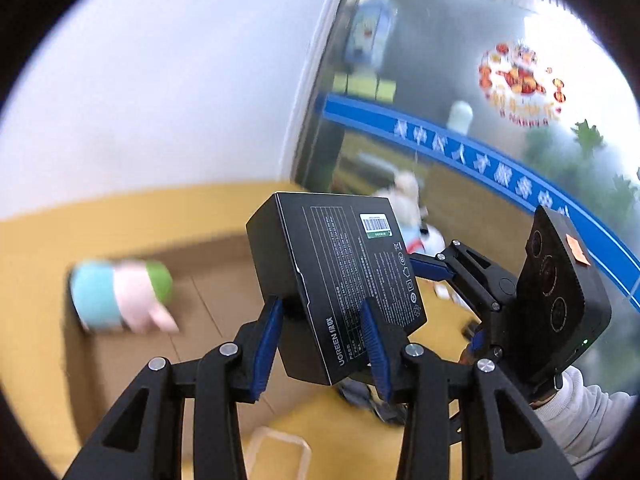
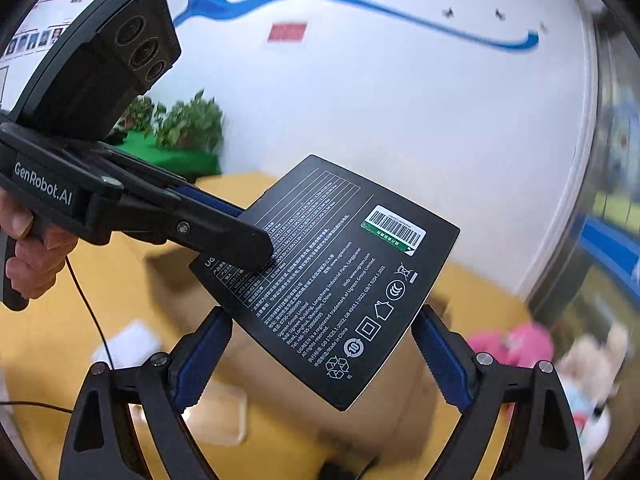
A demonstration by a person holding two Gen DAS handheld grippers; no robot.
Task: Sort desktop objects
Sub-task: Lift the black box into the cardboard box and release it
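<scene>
A flat black UGREEN box with white print and a barcode label hangs in the air above the yellow table. My left gripper is shut on its near end, blue pads pressing across the thickness. My right gripper spans the box across its width, both fingertips against its side edges. In the right wrist view the left gripper comes in from the left with one finger lying on the box's top. In the left wrist view the right gripper reaches in from the right.
An open cardboard carton sits below, with a teal, pink and green plush toy at its rim. Pink and white plush toys lie at the right. A clear plastic tray and a thin black cable lie on the table.
</scene>
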